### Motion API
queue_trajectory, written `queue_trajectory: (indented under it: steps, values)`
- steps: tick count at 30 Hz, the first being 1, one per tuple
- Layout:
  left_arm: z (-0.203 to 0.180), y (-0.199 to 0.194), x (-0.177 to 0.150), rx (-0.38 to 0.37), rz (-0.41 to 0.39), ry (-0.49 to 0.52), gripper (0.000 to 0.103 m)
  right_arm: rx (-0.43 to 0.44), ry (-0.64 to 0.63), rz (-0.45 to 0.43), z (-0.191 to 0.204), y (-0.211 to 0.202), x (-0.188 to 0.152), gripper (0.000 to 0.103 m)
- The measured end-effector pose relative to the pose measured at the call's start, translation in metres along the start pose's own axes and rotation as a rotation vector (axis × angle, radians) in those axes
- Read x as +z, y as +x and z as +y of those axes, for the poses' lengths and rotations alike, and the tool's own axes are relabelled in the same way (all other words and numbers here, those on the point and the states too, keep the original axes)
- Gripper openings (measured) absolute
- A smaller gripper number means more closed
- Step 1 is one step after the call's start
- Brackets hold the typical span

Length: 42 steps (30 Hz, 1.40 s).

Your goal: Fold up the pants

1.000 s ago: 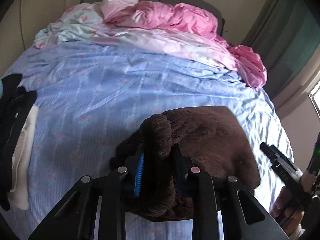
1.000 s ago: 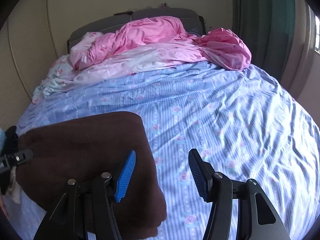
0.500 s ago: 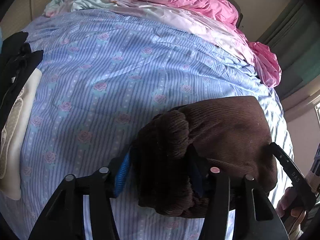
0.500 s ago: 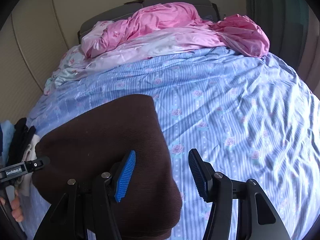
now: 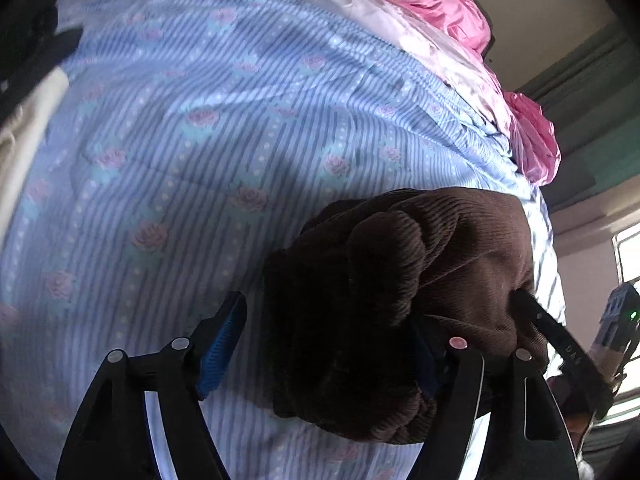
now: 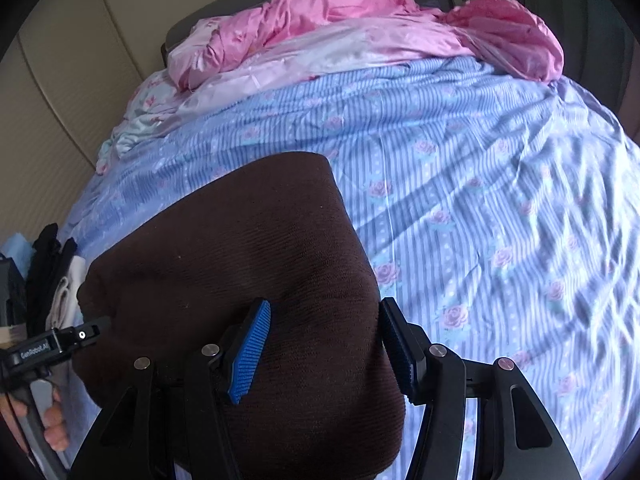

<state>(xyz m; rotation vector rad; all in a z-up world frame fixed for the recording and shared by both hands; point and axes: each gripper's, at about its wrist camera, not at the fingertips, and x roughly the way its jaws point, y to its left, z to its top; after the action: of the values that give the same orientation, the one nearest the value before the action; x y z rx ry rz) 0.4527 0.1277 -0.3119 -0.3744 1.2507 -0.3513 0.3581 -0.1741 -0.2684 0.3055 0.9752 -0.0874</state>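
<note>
Right hand-held gripper (image 6: 324, 344), jaws apart, over folded brown pants (image 6: 248, 264) on bedsheet (image 6: 500, 200).

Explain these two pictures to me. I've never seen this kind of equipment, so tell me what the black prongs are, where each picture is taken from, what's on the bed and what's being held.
There is no robot here: a person holds a two-fingered gripper in each hand, and each gripper carries a wide-angle camera that looks along its fingers. One picture comes from the left gripper, the other from the right gripper. The black prongs with blue pads are those fingers. On the bed lies a blue striped sheet with roses, with pink bedding bunched at the far end. The brown pants, partly folded, rest on the sheet. A bunched fold of them sits between the left fingers, which are spread; the right gripper is open over the other edge.
</note>
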Motion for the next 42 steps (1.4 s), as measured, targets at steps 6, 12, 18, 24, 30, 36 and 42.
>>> queue_trajectory:
  steps: [6, 12, 18, 24, 30, 36, 42]
  values:
    - [0.007, 0.012, -0.002, -0.047, 0.011, -0.04, 0.077, 0.006, 0.021, 0.025, -0.004, 0.014, -0.002, 0.062]
    - [0.007, 0.027, -0.005, -0.106, 0.017, -0.068, 0.077, 0.039, 0.089, 0.062, -0.016, 0.031, -0.004, 0.065]
    - [0.009, 0.036, -0.003, -0.144, 0.024, -0.141, 0.076, 0.045, 0.103, 0.083, -0.018, 0.041, -0.002, 0.065]
    - [0.009, 0.031, -0.002, -0.143, 0.036, -0.196, 0.066, 0.059, 0.1, 0.085, -0.016, 0.04, -0.001, 0.056]
    - [0.002, 0.02, -0.003, -0.143, 0.033, -0.227, 0.057, 0.073, 0.083, 0.055, -0.01, 0.021, -0.001, 0.036]
    - [-0.019, -0.004, -0.012, -0.122, -0.026, -0.186, 0.051, 0.084, 0.09, 0.001, -0.009, -0.014, 0.002, 0.031]
    - [-0.06, -0.047, -0.034, -0.138, -0.079, -0.1, 0.051, 0.078, 0.093, -0.055, -0.021, -0.068, -0.001, 0.031]
